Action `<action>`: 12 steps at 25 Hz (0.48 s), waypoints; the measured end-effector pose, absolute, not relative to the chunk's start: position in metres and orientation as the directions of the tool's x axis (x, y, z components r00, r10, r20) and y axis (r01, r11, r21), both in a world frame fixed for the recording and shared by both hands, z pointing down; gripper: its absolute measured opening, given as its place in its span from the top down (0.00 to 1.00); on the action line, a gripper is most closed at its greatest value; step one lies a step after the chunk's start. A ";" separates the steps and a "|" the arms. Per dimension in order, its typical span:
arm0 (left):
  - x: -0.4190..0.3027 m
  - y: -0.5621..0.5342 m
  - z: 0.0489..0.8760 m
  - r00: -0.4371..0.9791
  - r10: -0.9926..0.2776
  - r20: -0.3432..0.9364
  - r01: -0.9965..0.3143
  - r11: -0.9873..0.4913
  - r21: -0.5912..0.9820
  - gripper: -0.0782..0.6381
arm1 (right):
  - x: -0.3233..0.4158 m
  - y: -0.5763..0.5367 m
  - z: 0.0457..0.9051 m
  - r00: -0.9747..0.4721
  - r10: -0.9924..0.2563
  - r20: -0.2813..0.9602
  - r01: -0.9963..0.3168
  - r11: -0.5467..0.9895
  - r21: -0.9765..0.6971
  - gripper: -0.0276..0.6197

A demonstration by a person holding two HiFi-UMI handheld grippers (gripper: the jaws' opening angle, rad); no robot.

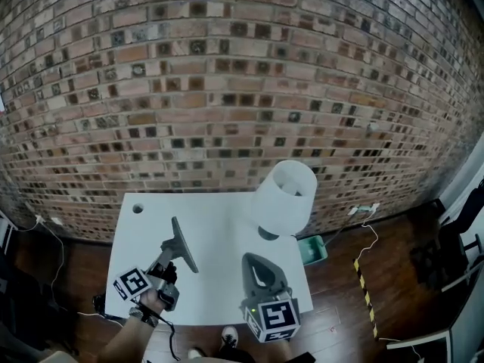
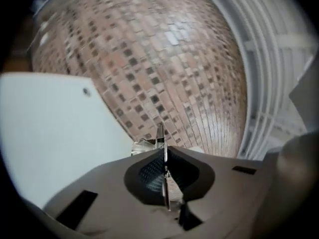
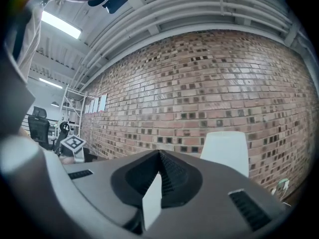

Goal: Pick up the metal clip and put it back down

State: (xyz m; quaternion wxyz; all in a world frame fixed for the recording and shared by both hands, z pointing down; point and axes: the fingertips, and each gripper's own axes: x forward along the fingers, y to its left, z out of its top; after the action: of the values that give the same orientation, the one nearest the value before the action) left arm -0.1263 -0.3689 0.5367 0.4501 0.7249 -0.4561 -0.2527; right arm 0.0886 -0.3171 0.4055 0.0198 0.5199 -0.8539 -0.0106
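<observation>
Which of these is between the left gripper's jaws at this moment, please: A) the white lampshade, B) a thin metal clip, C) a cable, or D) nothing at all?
B: in the left gripper view, the left gripper has its jaws shut on the thin, shiny metal clip, which is seen edge-on and sticks out past the tips.

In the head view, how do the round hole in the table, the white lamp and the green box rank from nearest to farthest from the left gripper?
1. Round hole: in the table, just up-left of the left gripper.
2. White lamp: across the table, at its right side.
3. Green box: on the floor past the table's right edge.
</observation>
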 end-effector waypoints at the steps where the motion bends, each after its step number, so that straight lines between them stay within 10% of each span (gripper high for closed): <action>1: -0.129 -0.374 0.556 0.424 -0.904 0.061 -0.361 -0.107 0.927 0.87 | 0.094 -0.318 0.407 -0.452 -0.892 0.027 -0.891 0.452 0.033 0.99; 12: -0.107 -0.382 0.691 0.277 -0.912 0.303 -0.174 0.262 0.949 0.87 | 0.139 -0.338 0.437 -0.404 -0.907 0.121 -0.912 0.409 0.024 0.99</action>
State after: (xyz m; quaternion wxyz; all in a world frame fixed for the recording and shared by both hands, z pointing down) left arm -0.1067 -0.3824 0.6911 0.6025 0.5247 -0.5176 -0.3061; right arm 0.1389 -0.3379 0.4371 0.0575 0.5431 -0.8374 0.0230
